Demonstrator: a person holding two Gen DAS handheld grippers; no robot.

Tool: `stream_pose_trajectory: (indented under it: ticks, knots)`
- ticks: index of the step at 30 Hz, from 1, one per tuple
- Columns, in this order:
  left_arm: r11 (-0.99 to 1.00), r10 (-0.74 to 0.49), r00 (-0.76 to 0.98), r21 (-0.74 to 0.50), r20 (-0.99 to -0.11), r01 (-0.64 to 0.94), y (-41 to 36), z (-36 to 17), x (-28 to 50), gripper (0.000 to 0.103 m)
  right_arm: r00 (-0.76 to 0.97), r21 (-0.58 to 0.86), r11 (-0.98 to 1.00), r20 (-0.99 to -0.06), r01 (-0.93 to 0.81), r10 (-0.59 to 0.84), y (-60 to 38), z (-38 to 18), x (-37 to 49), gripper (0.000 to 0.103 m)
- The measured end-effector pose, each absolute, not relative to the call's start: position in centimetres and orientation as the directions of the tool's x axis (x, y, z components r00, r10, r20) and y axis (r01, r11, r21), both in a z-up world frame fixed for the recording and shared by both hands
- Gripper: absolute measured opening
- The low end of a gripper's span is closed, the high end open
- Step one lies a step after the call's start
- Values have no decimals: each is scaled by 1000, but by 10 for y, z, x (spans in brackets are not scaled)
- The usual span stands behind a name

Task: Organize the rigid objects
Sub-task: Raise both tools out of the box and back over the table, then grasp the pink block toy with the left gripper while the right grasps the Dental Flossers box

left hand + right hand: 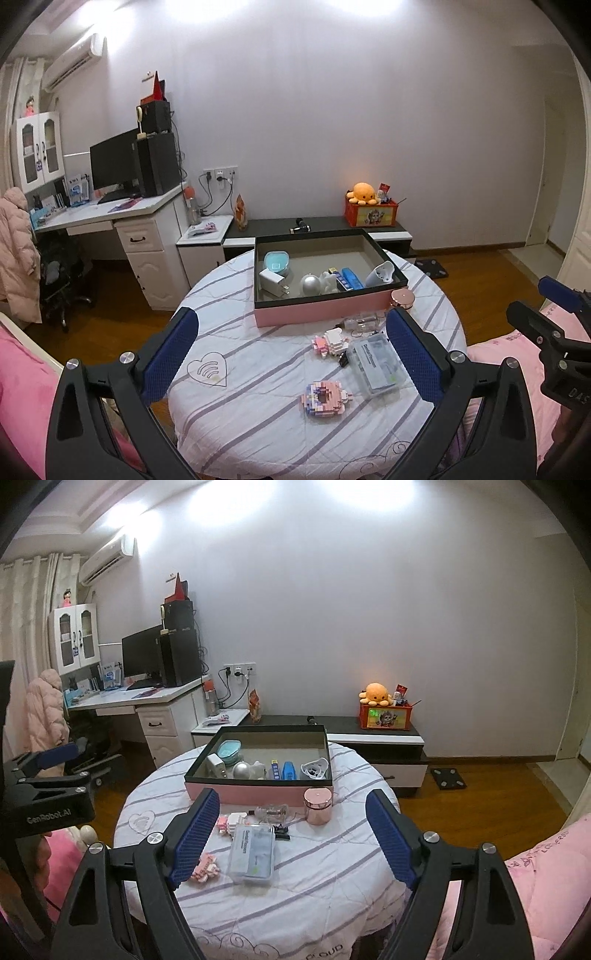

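Round table [258, 435] draped in a striped cloth, seen from both wrist cameras. The left gripper [291, 347] stood released, its jaws spread wide and empty above the near half of the table; the right gripper [291, 834] was likewise released and held nothing. A pink tray [325, 315] with a dark rim sat on the far half of the table, its far edge close to the table's far rim; inside lay a teal case [277, 261], a white charger [272, 281], a silver ball [311, 285], a blue box [352, 278] and a few small items. A rose-gold jar [317, 805] stood just beside the tray's near right corner, with a clear bottle [273, 811] lying along the tray's near wall. Nearer the camera, a clear plastic case [253, 853] lay mid-table, a small block figure [331, 341] just left of it, and a pink block model [325, 397] apart toward the near edge. The cloth to the left of these items lay open, as did the strip along the right rim. Pink bedding [535, 886] bordered the table on the right.
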State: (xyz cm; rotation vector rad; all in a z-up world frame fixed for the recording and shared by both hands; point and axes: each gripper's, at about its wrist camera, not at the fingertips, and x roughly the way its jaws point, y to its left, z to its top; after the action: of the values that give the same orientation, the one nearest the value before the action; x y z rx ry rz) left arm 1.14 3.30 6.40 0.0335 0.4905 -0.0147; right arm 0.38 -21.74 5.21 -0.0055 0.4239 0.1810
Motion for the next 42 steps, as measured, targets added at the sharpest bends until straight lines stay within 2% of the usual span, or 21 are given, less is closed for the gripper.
stream_pose_trajectory:
  ticks: [9,16,23,31,37,42]
  knots:
    - [999,15,881,48,-473,8,32,62,5,103,898,28,984,-404,-177,173,-215,52,-5,83]
    - [998,33,841,55,-540,-4,37,41,15,103,870,37,981,-456,-189,185,-209,41,7,83]
    - [998,54,759,65,-649,-16,48,2,43,103,799,38,975,-566,-220,202,-189,11,34,83]
    - [1000,23,613,28,-789,-2,68,-51,87,103,679,39,977,-714,-209,174,-167,-42,81,83]
    - [999,9,560,26,-828,22,67,-72,101,103,571,85,975,-799,-205,190,-157,-84,119,83]
    - [998,-49,499,-22,-865,60,55,-89,112,103,519,49,972,-839,-230,166,-144,-115,139,83]
